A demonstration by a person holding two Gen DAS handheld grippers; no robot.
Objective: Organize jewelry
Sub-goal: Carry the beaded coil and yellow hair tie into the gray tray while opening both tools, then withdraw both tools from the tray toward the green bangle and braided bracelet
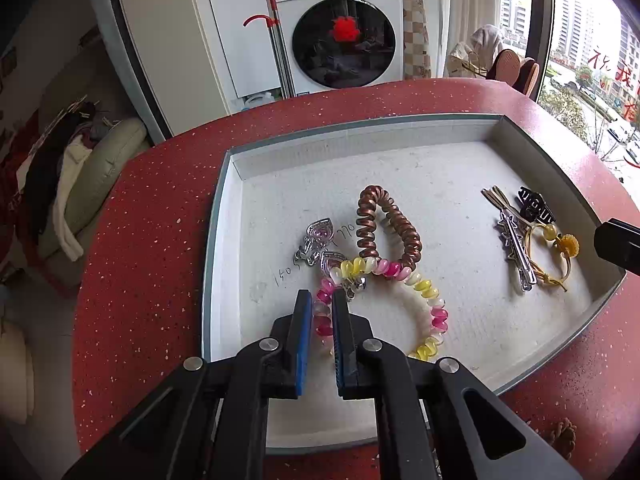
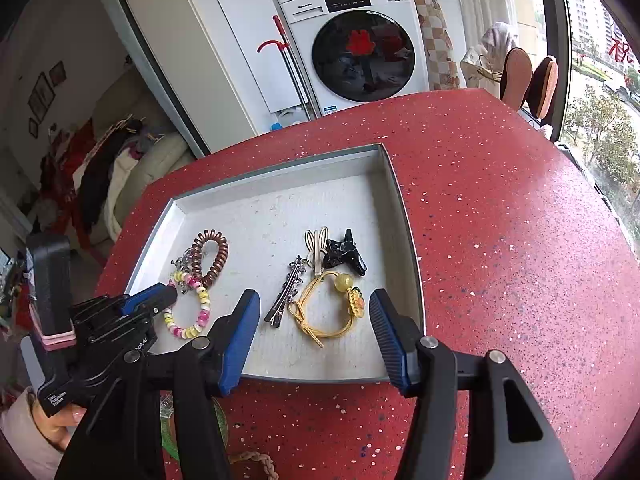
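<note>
A grey tray (image 1: pixel 224 208) (image 2: pixel 404 216) sits on the red table and holds the jewelry. My left gripper (image 1: pixel 322 300) (image 2: pixel 170 294) is shut on a pink, yellow and white spiral hair tie (image 1: pixel 428 292) (image 2: pixel 202 304) at the tray's left. A brown spiral tie (image 1: pixel 400 224) (image 2: pixel 216 252) and silver heart clips (image 1: pixel 316 236) lie against it. My right gripper (image 2: pixel 314 296) stands open above a yellow cord tie (image 2: pixel 298 312) (image 1: pixel 556 256) with a bead and flower, touching nothing. Beside that tie lie a silver star clip (image 2: pixel 286 292) (image 1: pixel 516 252), a beige clip (image 2: pixel 318 244) and a black claw clip (image 2: pixel 344 256).
The red speckled table (image 2: pixel 500 240) has bare surface to the right of the tray. A braided item (image 2: pixel 256 460) and a green object lie near the front edge. A washing machine (image 2: pixel 360 40) stands beyond the table, a window to the right. A hand (image 2: pixel 60 420) holds the left gripper.
</note>
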